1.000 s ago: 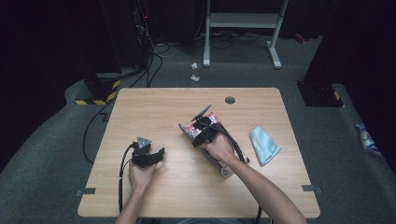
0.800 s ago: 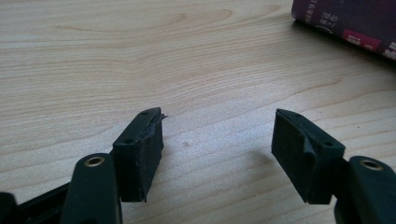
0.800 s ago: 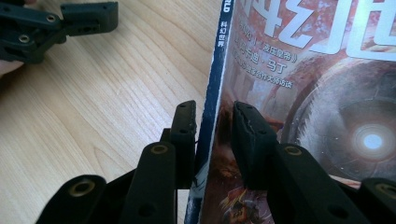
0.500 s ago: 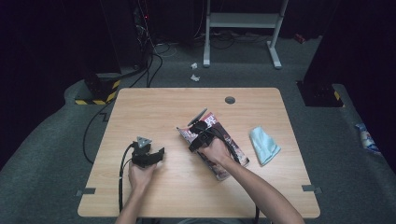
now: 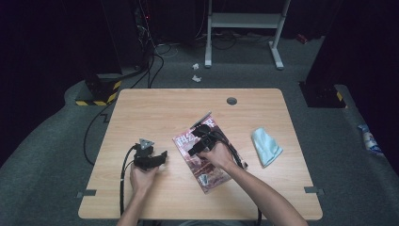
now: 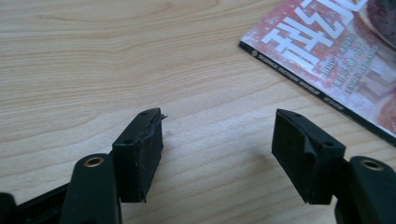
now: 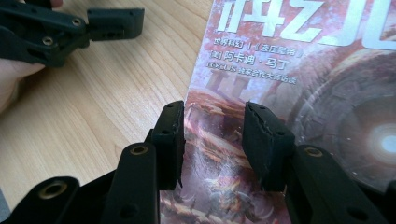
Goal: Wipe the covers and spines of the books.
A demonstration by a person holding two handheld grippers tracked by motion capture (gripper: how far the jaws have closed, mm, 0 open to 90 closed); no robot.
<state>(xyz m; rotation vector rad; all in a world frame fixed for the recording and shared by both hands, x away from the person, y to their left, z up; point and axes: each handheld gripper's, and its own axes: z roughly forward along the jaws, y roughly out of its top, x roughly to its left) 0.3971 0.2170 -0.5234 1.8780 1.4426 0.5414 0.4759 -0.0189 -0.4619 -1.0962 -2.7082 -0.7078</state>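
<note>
Right claw (image 7: 212, 140) just opening over the magazine (image 5: 207, 155) (lying flat).

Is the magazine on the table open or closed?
Closed. The magazine lies flat on the table with its cover up and no pages spread; the right tongs stand open over it.

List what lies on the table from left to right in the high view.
Left gripper → magazine, with the right gripper open over it → light blue cloth.
</note>
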